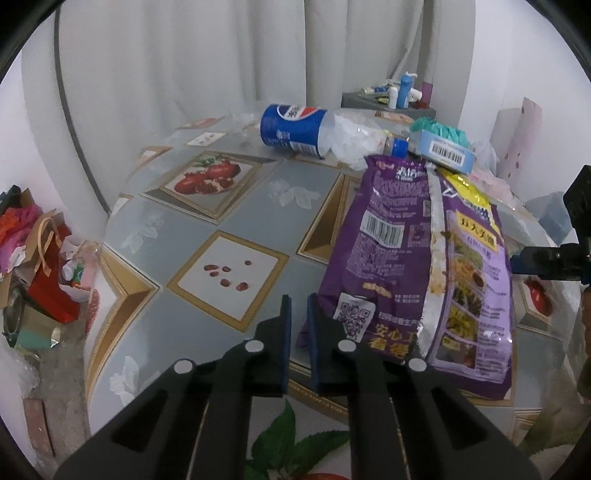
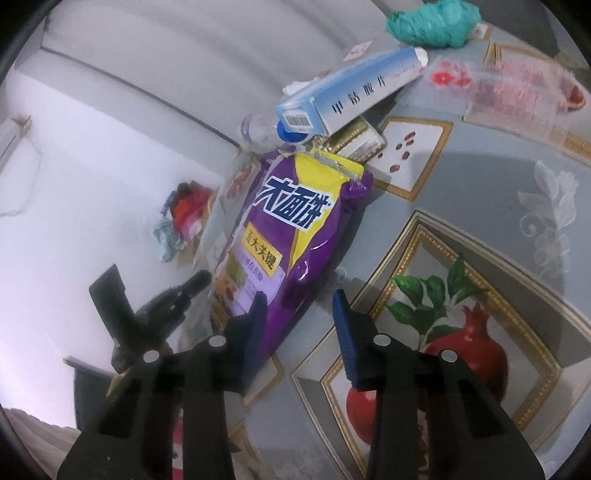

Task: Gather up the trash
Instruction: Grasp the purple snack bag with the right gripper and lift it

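A purple snack bag (image 1: 417, 266) lies on the patterned table (image 1: 221, 206). It also shows in the right wrist view (image 2: 291, 229). My left gripper (image 1: 298, 306) hovers at the bag's near left corner, jaws a narrow gap apart with nothing between them. My right gripper (image 2: 298, 306) is open, its jaws on either side of the bag's near end. A crushed Pepsi bottle (image 1: 314, 129), a blue-and-white box (image 1: 443, 147) and a teal wad (image 1: 439, 129) lie behind the bag. The box (image 2: 351, 92) and wad (image 2: 432, 22) show in the right wrist view.
A red paper bag full of clutter (image 1: 44, 266) stands on the floor left of the table. A small shelf with bottles (image 1: 391, 96) sits at the back by the white curtain. The right gripper's body (image 1: 554, 251) shows at the right edge.
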